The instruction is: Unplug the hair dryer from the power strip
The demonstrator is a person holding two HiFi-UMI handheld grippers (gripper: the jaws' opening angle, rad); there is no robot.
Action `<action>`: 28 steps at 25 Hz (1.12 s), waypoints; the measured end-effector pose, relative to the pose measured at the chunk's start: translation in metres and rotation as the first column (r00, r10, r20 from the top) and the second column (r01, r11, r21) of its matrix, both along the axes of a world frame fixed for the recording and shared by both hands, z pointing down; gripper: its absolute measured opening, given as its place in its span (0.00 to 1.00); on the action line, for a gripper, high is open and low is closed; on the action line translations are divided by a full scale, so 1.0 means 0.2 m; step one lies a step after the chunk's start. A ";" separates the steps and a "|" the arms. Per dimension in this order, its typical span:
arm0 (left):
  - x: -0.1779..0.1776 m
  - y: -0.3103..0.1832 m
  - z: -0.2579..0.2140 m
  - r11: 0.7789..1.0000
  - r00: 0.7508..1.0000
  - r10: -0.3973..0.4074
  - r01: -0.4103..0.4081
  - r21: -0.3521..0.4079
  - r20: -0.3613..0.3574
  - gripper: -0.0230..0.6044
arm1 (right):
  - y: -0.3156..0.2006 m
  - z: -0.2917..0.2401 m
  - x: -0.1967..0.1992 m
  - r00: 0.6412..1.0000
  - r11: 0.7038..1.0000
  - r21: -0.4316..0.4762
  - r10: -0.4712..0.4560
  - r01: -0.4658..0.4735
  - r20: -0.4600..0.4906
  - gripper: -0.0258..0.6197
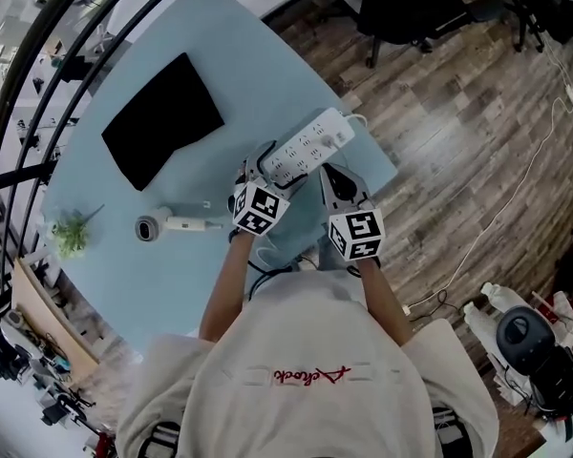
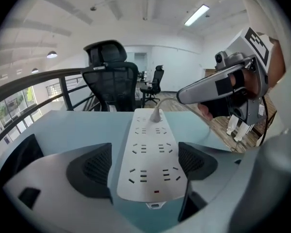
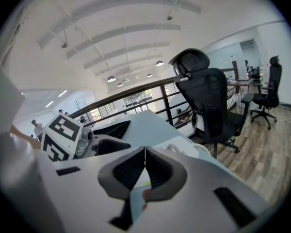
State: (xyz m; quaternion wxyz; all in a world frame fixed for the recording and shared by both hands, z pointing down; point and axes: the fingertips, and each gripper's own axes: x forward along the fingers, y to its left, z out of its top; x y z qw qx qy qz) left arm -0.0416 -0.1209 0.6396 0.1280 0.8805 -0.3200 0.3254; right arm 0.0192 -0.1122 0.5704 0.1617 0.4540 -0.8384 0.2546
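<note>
On the pale blue tabletop (image 1: 248, 55) the long white plastic power strip (image 1: 307, 146) is laid near one edge, and the small white-and-grey hair dryer (image 1: 162, 225) is laid on its side, well apart from it. A white plug (image 2: 156, 115) is seated at the strip's far end; its cable cannot be traced to the dryer. The left gripper (image 2: 143, 171) is spread wide, with the strip's near end between its pads but not pressed. The right gripper (image 3: 144, 171) is clenched on nothing. The strip is judged light, rigid and slick, so it would need pinning across its width. The plug is best taken by its stiff body, not by the limp cable. No brand can be read on strip or dryer, and the red script on the person's pale shirt (image 1: 306, 375) is too small to be made out.
</note>
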 end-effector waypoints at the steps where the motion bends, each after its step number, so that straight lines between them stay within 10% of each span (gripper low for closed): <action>1: 0.00 0.00 0.01 1.000 1.000 0.004 -0.004 0.000 0.001 0.69 | 0.00 0.01 0.01 1.000 1.000 -0.003 0.003 -0.003 -0.004 0.07; 14: 0.08 0.03 0.04 0.994 0.997 0.069 -0.071 -0.089 -0.021 0.69 | -0.02 0.13 0.01 0.997 0.999 -0.038 0.027 -0.030 -0.071 0.08; 23: 0.09 0.03 0.10 0.986 0.995 0.095 -0.100 -0.136 -0.038 0.69 | -0.13 -0.08 0.05 0.991 0.994 0.107 0.022 -0.008 -0.130 0.29; 28: 0.09 0.02 0.11 0.984 0.994 0.093 -0.100 -0.146 -0.050 0.69 | -0.20 0.08 0.11 0.982 0.999 0.041 -0.016 0.024 -0.190 0.39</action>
